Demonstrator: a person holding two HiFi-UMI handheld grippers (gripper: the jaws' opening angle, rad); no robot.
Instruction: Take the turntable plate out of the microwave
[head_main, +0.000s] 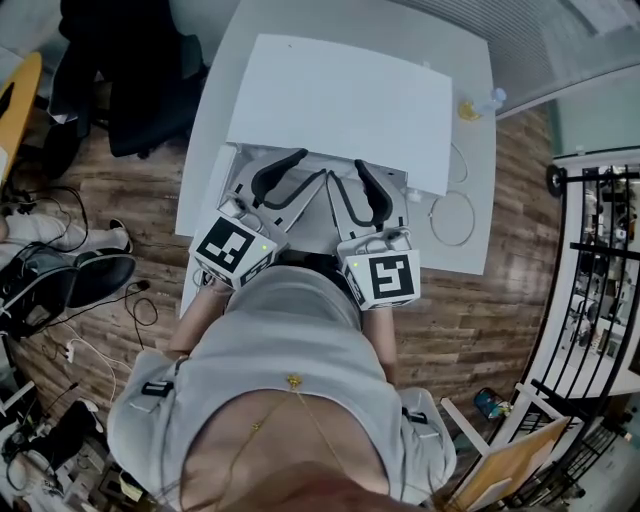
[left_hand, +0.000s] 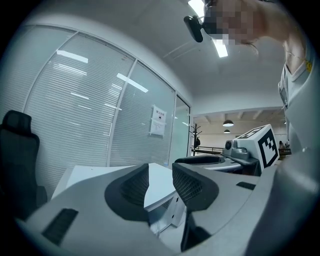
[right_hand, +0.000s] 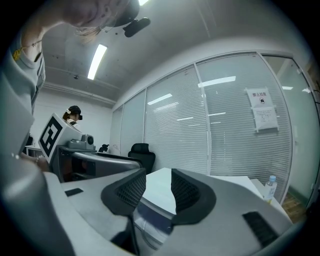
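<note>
Head view looks from above on a white table (head_main: 470, 100) with a white microwave (head_main: 340, 105) on it. Only the flat top of the microwave shows here, so I cannot see the turntable plate in any view; the front is under the two tools. The person stands close and holds both grippers side by side, pointing at the microwave's front.

The left gripper (head_main: 312, 163) has its claw apart. Its own view (left_hand: 160, 172) shows this better: nothing stands between the pads, only a corner of the microwave (left_hand: 159, 185) shows behind the gap. The right gripper (head_main: 346, 170) is the same, its claw (right_hand: 158, 177) parted and empty, with the white top (right_hand: 159, 192) beyond.

Both gripper views also show a glass wall with blinds (right_hand: 225, 130), which the head view misses. A small bottle (head_main: 495, 98) stands at the table's far corner; the right gripper view shows it upright (right_hand: 270, 186).
</note>
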